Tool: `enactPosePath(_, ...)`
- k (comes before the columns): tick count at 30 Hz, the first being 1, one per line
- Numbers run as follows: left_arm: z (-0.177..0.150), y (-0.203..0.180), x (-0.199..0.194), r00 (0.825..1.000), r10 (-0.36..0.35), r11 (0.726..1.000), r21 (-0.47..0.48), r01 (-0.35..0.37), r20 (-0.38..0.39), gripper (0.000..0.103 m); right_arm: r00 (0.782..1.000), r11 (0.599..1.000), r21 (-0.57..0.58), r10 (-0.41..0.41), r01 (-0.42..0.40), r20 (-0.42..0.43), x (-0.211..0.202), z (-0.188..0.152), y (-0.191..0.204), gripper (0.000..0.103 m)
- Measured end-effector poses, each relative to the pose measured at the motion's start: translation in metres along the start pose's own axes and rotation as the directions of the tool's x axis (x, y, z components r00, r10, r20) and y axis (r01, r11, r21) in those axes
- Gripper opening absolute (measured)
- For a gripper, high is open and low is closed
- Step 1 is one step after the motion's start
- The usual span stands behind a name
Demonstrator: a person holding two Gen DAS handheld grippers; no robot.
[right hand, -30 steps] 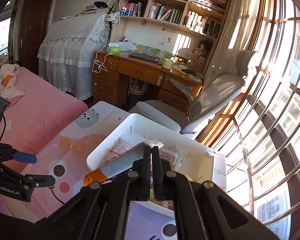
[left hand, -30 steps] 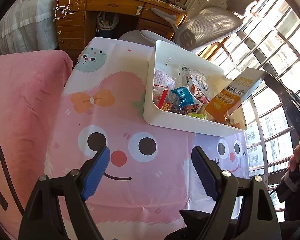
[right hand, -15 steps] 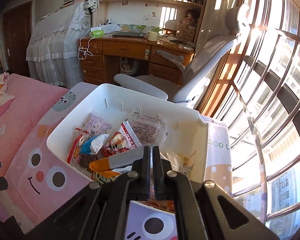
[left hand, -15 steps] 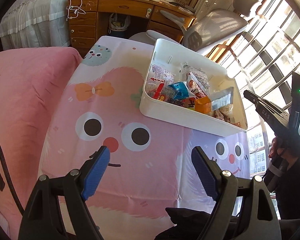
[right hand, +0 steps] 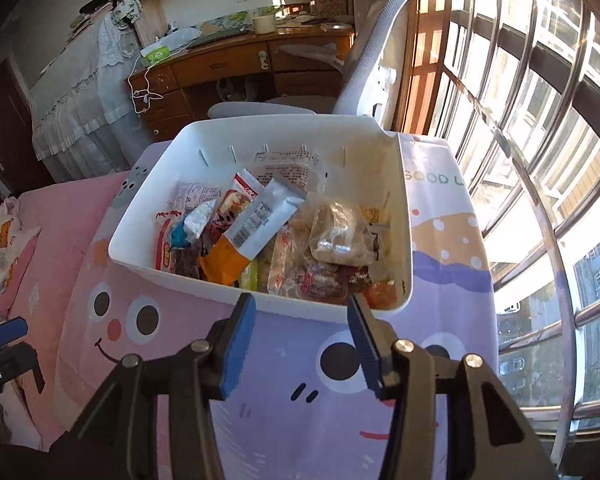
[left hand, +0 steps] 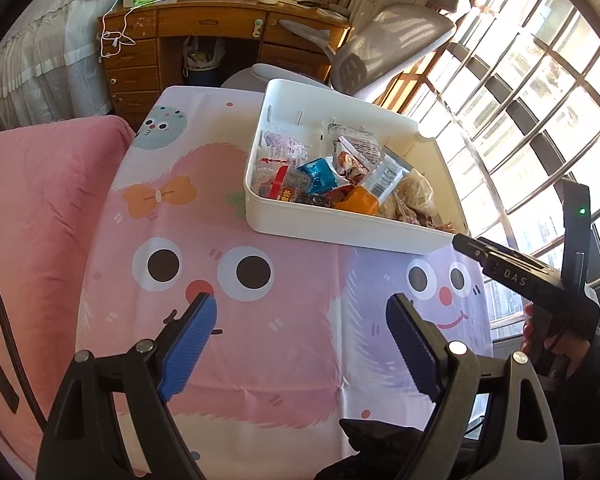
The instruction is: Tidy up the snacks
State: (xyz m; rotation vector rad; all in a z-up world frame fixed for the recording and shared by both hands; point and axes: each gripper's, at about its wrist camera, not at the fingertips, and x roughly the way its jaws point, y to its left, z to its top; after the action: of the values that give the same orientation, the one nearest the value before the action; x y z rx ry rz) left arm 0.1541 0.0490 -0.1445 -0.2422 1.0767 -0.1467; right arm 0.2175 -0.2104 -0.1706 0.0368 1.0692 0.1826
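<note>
A white plastic bin [left hand: 340, 232] [right hand: 204, 140] stands on the cartoon tablecloth and holds several snack packs. An orange-and-silver pouch [right hand: 256, 228] [left hand: 374, 188] lies on top of the pile, next to a blue packet [left hand: 318, 176] and a clear bag [right hand: 338, 232]. My right gripper [right hand: 300, 312] is open and empty, just in front of the bin's near wall. It also shows in the left wrist view [left hand: 512, 268] at the right. My left gripper [left hand: 300, 320] is open and empty over the pink part of the cloth, well short of the bin.
The tablecloth [left hand: 240, 320] covers the table. A pink bed [left hand: 32, 220] lies to the left. A wooden desk [left hand: 204, 28] and a grey office chair [left hand: 392, 44] stand behind the table. Barred windows [right hand: 540, 120] line the right side.
My right gripper has opened and let go of the orange-and-silver pouch, which now lies in the bin. It has drawn back toward the near side. The left gripper has stayed open.
</note>
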Motion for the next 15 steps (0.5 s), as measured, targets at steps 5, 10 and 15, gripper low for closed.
enactPosePath(5,-0.01,-0.002,-0.012,0.999,-0.032,0.998,0.058,0.032,-0.005,0.089,0.997,0.995,0.095,-0.014,0.021,-0.074,-0.012,-0.044,0.0,0.064)
enactPosePath(10,-0.019,-0.005,-0.029,0.997,-0.077,0.991,0.104,0.08,-0.032,0.094,0.995,0.987,0.153,-0.029,0.044,-0.099,-0.039,-0.081,0.008,0.073)
enactPosePath(15,-0.026,-0.017,-0.048,0.996,-0.059,0.983,0.171,0.07,-0.065,0.102,0.998,0.987,0.158,-0.013,0.023,-0.061,-0.084,-0.106,0.027,0.084)
